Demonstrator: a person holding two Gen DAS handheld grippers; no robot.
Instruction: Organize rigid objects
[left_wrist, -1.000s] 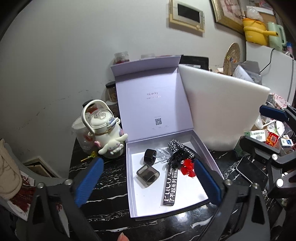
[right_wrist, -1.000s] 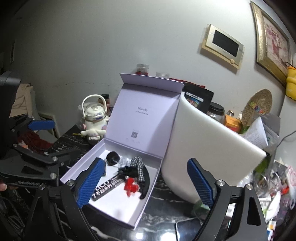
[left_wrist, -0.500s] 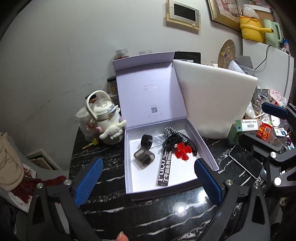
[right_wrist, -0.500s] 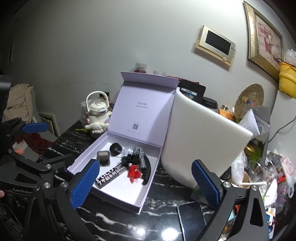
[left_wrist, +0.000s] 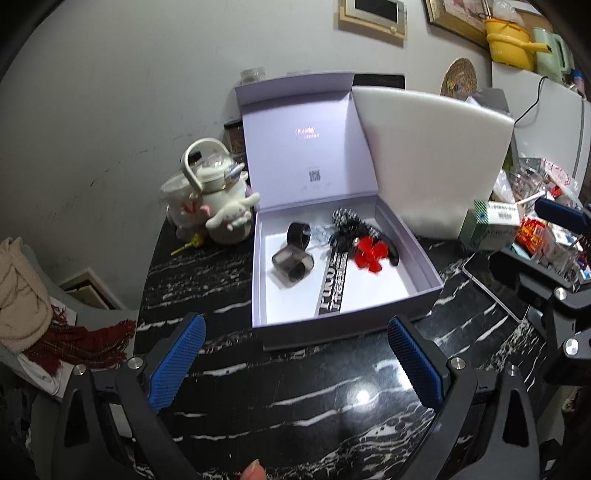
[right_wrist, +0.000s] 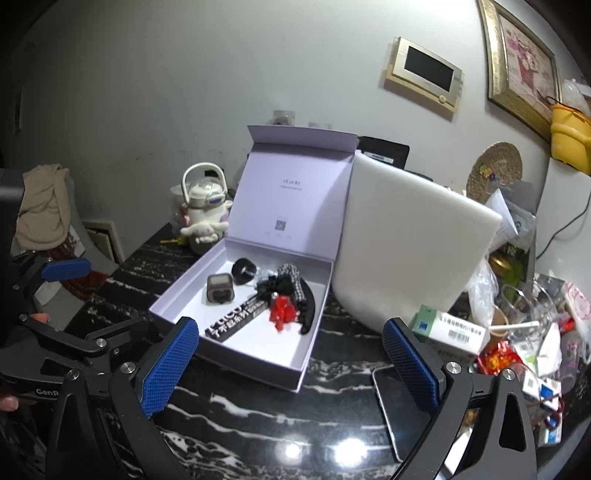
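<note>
An open lilac gift box (left_wrist: 424, 273) (right_wrist: 177, 291) sits on the black marble table with its lid upright. Inside lie a smoky clear square case (left_wrist: 293, 263) (right_wrist: 220, 289), a black ring-shaped piece (left_wrist: 300, 235) (right_wrist: 243, 270), a long black printed strip (left_wrist: 332, 284) (right_wrist: 236, 319), a red flower clip (left_wrist: 369, 254) (right_wrist: 282, 312) and a black-and-white checked hair clip (left_wrist: 345, 218) (right_wrist: 291, 278). My left gripper (left_wrist: 295, 362) is open and empty, well in front of the box. My right gripper (right_wrist: 291, 363) is open and empty, at the box's front right corner.
A white foam board (left_wrist: 432, 158) (right_wrist: 410, 254) leans behind and right of the box. A white plush-decorated kettle (left_wrist: 218, 192) (right_wrist: 203, 206) stands to its left. A phone (right_wrist: 402, 402) lies flat at the right. Medicine boxes and packets (right_wrist: 517, 332) crowd the right edge.
Both grippers have drawn back and risen from the box, so it looks smaller and farther. The things in the box have not moved. Both stay open.
</note>
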